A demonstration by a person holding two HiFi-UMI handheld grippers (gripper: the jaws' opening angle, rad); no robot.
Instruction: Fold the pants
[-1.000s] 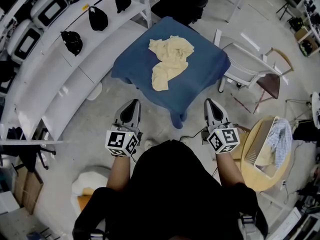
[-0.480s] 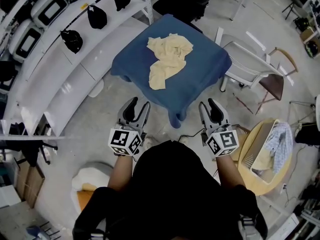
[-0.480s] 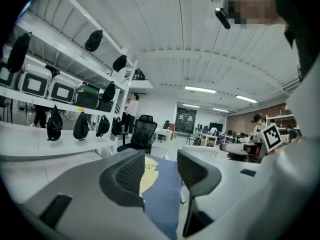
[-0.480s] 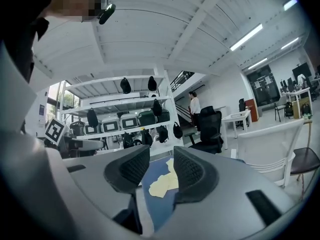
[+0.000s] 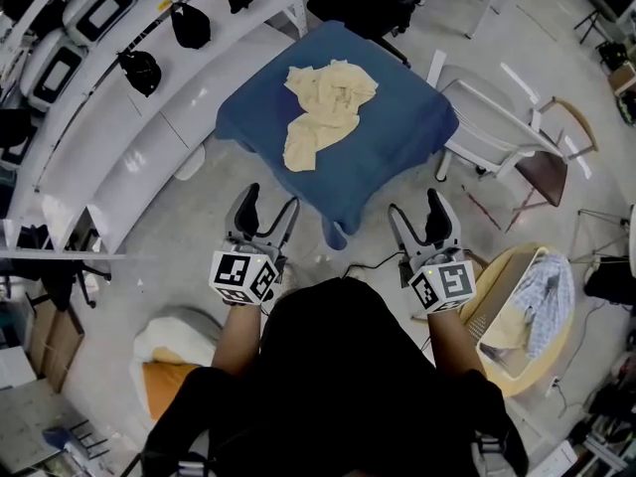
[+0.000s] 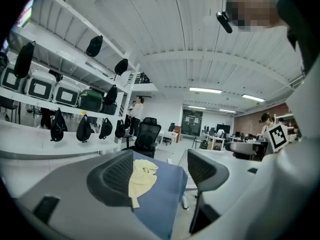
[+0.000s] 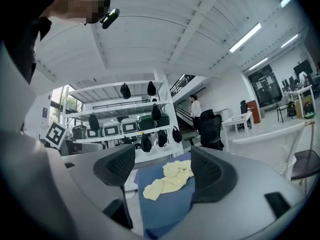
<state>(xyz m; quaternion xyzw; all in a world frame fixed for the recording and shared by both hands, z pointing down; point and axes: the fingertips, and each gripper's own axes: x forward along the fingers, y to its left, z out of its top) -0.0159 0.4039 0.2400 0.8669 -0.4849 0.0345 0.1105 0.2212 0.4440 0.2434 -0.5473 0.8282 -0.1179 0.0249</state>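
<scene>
Both opened empty, left hand-held gripper (image 5: pixel 268 203), right hand-held gripper (image 5: pixel 416 207), pants (image 5: pixel 323 107) untouched

The pants (image 5: pixel 323 112) are pale yellow cloth, soft and matt, creased into rumpled folds. The desk (image 5: pixel 397 139) wears a blue cloth cover, matt and fairly smooth, limp at its hanging corners. The floor (image 5: pixel 199 251) looks like pale concrete, smooth with a dull sheen. The shelf (image 5: pixel 129 167) is white, smooth and faintly glossy; the black bags (image 5: pixel 140 72) along it look like matt fabric.
</scene>
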